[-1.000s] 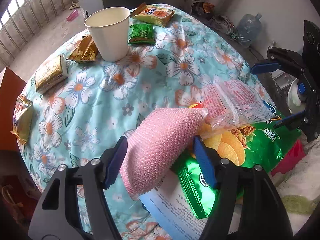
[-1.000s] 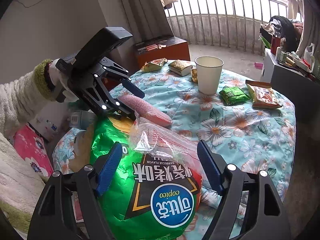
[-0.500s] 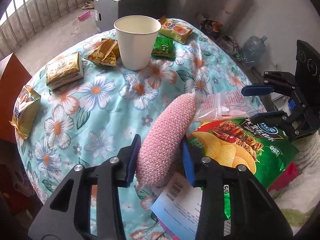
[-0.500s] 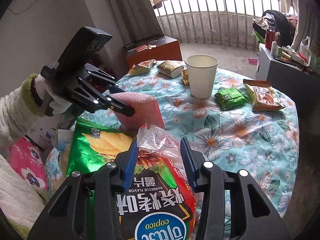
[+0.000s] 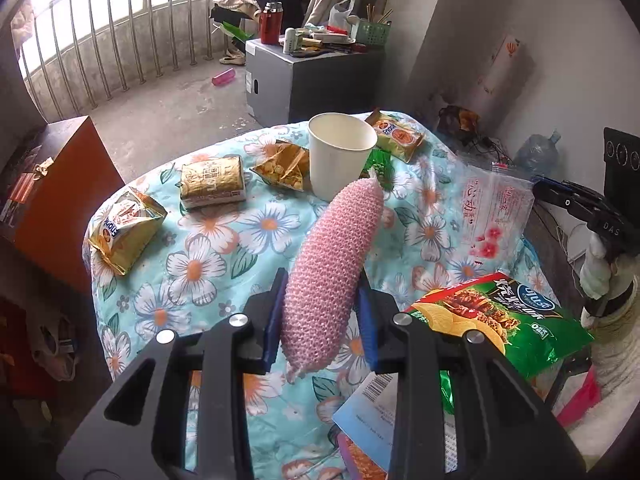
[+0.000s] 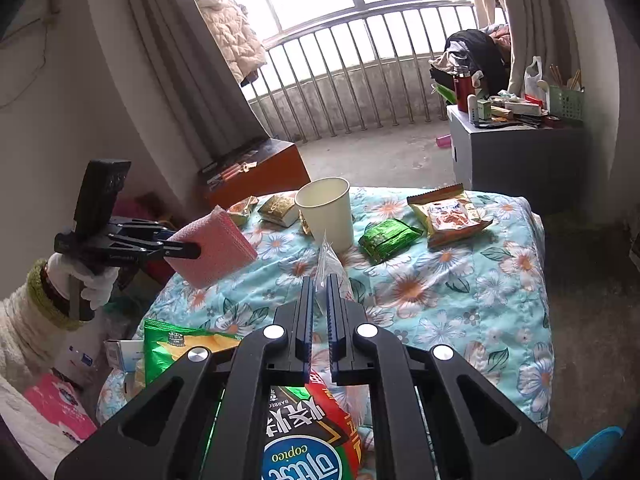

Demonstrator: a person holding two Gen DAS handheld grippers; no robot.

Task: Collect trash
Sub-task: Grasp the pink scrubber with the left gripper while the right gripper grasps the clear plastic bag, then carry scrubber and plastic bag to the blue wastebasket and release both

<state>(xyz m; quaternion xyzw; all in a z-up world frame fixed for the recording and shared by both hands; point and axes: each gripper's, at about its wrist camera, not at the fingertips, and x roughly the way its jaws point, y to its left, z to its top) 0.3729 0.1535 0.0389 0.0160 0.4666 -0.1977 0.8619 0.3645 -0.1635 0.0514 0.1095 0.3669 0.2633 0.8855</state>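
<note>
My left gripper point(image 5: 320, 312) is shut on a pink bubble-wrap pouch point(image 5: 336, 264), held above the floral table; the pouch also shows in the right wrist view point(image 6: 212, 248). My right gripper point(image 6: 318, 312) is shut on a clear plastic bag point(image 6: 328, 260), seen flat with red print in the left wrist view point(image 5: 496, 208). A green chip bag point(image 5: 500, 324) lies at the table's near edge, under the right gripper point(image 6: 304, 420). A white paper cup point(image 5: 340, 156) stands at mid-table, also in the right wrist view point(image 6: 326, 212). Gold snack wrappers point(image 5: 128, 224) and a green wrapper point(image 6: 388, 238) lie around it.
An orange-yellow snack packet point(image 6: 448, 212) lies far right on the floral cloth point(image 6: 440, 320). A paper with a barcode point(image 5: 380, 408) lies below the chip bag. A red-brown cabinet point(image 5: 52, 184) stands left, a grey cabinet point(image 5: 304, 76) with clutter beyond the table.
Both grippers closed: the left on the pink pouch, the right on the clear plastic bag. Both lifted their items off the chip bag and drew back from the table.
</note>
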